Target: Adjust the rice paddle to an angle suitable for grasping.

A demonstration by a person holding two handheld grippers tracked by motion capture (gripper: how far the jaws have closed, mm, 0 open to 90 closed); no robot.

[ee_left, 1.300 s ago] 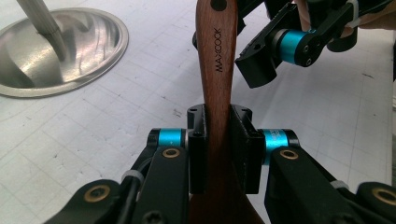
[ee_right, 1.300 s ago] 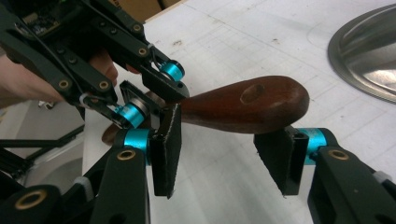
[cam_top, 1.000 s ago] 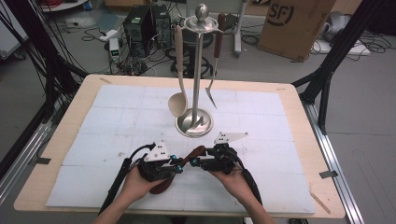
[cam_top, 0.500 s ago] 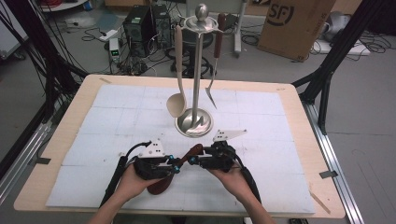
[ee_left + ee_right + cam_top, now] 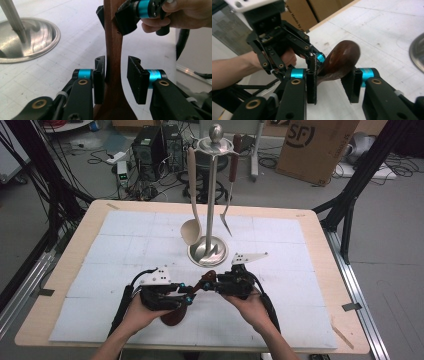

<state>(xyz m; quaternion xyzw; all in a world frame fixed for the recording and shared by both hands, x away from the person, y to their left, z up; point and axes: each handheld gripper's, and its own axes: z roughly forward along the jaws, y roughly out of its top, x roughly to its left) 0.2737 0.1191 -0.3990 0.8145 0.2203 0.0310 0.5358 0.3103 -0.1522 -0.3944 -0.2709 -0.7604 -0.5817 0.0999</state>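
A dark wooden utensil (image 5: 174, 316) lies slanted between my two hands near the table's front, with its handle (image 5: 113, 50) running up to a rounded end (image 5: 340, 58). My left gripper (image 5: 116, 72) straddles the handle low down. Its jaws have just been opening, and a gap shows beside the right pad (image 5: 136, 80). My right gripper (image 5: 332, 85) has just been closing and now clamps the handle's upper end. In the left gripper view its pads (image 5: 125, 22) press on the wood. From above, the left gripper (image 5: 187, 295) and right gripper (image 5: 210, 284) nearly meet tip to tip.
A steel utensil stand (image 5: 210, 247) rises just behind the grippers. A beige spoon (image 5: 191, 227) and a brown-handled fork (image 5: 227, 215) hang from it. A white mat (image 5: 300, 270) covers the wooden table (image 5: 325, 245). Cables and a cardboard box (image 5: 315, 145) lie on the floor beyond.
Both hands have stayed at the same spot near the front edge, with the utensil between them. The high view shows no clear shift.
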